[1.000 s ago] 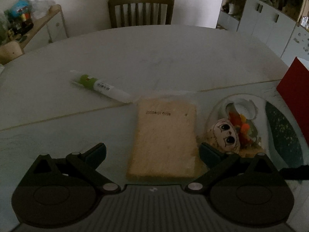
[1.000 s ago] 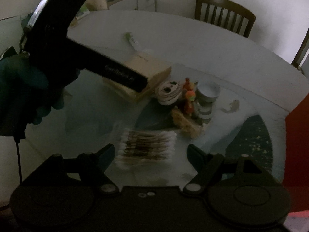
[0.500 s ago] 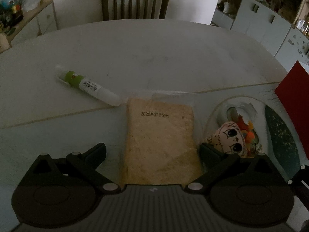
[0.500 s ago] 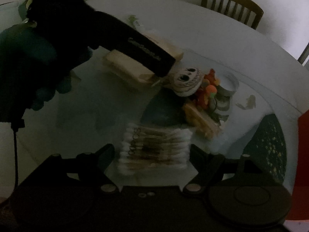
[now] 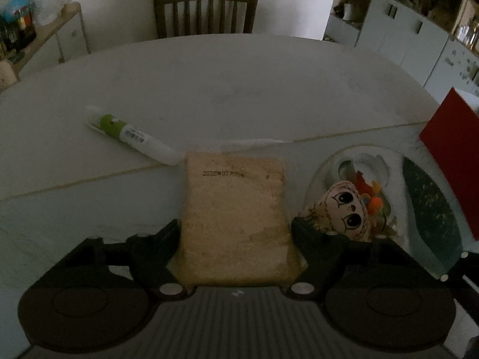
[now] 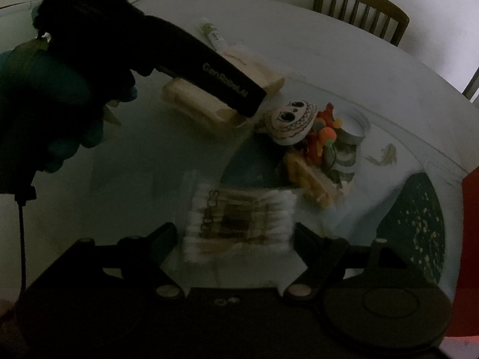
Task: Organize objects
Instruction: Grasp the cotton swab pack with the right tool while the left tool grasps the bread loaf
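Observation:
A tan bread package [image 5: 236, 203] in a clear bag lies lengthwise between the fingers of my left gripper [image 5: 236, 227]. Its jaws are closing, and both pads meet the bag's long sides. In the right wrist view the same package [image 6: 206, 104] sits under the black left gripper [image 6: 251, 110], which a teal-gloved hand [image 6: 45, 104] holds. My right gripper [image 6: 235, 230] is open and points down over a flat pack of cotton swabs [image 6: 239, 224]. The pack lies between its fingers, with the right finger close to the pack's edge.
A white tube with a green cap [image 5: 134, 137] lies left of the bread. A doll head with drawn eyes [image 5: 344, 209], colourful toys and a metal lid [image 6: 354, 128] crowd the right. A red sheet [image 5: 455, 155] stands at far right, a chair [image 5: 205, 12] behind the table.
The left gripper's fingers have come in from wide apart onto the bread package's sides. The right gripper has sunk a little toward the cotton swabs, which fill more of the gap.

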The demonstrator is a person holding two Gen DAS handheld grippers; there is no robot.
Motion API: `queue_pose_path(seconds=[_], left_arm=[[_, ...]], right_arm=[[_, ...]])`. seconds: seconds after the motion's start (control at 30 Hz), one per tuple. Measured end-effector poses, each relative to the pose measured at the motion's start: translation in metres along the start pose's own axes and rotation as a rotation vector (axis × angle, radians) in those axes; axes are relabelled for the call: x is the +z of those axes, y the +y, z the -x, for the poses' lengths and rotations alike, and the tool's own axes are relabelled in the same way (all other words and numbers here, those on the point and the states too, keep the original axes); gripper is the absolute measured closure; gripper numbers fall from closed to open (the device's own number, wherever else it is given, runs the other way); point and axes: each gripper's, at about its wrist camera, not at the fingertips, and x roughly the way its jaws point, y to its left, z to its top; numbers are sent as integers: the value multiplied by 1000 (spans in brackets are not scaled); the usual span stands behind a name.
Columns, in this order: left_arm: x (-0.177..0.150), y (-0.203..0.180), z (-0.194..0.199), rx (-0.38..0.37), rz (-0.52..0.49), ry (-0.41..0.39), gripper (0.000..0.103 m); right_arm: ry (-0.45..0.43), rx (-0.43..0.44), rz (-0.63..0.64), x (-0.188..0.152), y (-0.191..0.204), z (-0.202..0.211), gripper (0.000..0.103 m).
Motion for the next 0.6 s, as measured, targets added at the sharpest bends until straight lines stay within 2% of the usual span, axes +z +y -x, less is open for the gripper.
queue_pose_path(seconds=[0.03, 0.13, 0.27, 0.5, 0.6], left_arm=[[0, -1, 1, 3, -1, -1, 25], [-2, 1, 3, 5, 24, 3, 27], [-7, -3, 10, 12, 48, 0, 28], [-30, -7, 34, -20, 119, -4, 29], [-41, -7, 43, -27, 157, -3, 29]], right_arm=[[-3, 0, 2, -1, 0, 1, 29], [-6, 12, -8, -2, -2, 5, 33], [-18, 8, -27, -8, -6, 12, 34], [-37, 23, -83, -11, -28, 31, 34], [-44, 30, -113, -23, -35, 48, 34]])
